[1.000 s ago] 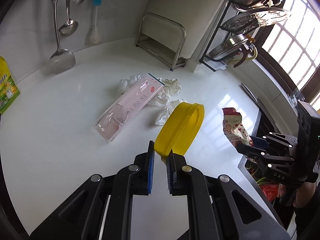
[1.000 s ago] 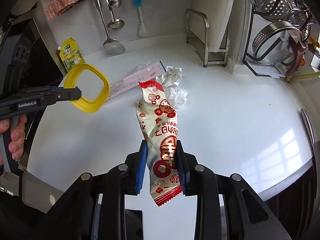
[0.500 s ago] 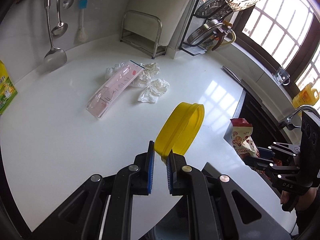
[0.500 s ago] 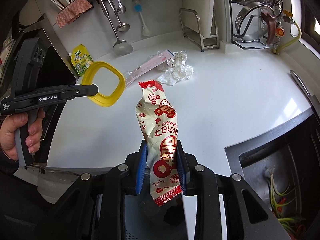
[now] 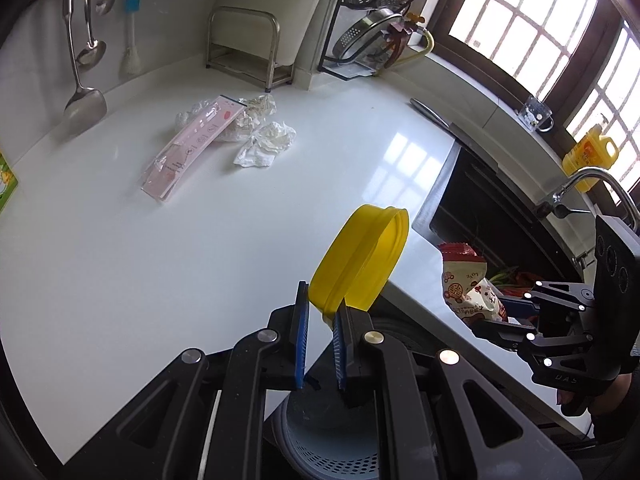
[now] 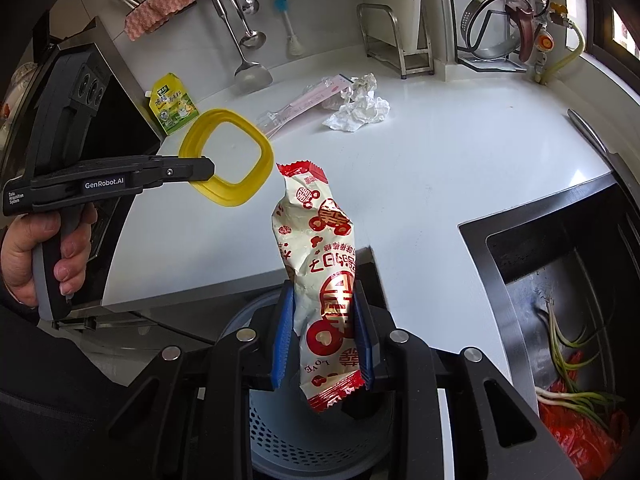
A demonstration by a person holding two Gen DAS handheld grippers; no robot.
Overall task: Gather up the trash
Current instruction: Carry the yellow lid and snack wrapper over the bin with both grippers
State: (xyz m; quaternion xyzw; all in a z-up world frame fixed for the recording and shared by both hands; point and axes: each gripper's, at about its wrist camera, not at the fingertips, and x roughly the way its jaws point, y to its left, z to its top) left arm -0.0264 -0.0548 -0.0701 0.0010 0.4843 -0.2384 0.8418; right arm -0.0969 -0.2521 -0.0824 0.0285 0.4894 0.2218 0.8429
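Trash in my left view: the yellow ring (image 5: 362,256) is pinched in my left gripper (image 5: 322,340) above the desk (image 5: 160,260) edge and a perforated bin (image 5: 336,456); in my right view, my right gripper (image 6: 322,340) clamps the red-and-white wrapper (image 6: 320,272) over that bin (image 6: 304,440); crumpled paper (image 6: 360,112) lies on the desk.

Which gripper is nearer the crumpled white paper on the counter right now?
Neither clearly. The left gripper, clamping the yellow plastic ring, and the right gripper, clamping the red-and-white snack wrapper, both hang off the counter's front edge, well short of the crumpled white paper.
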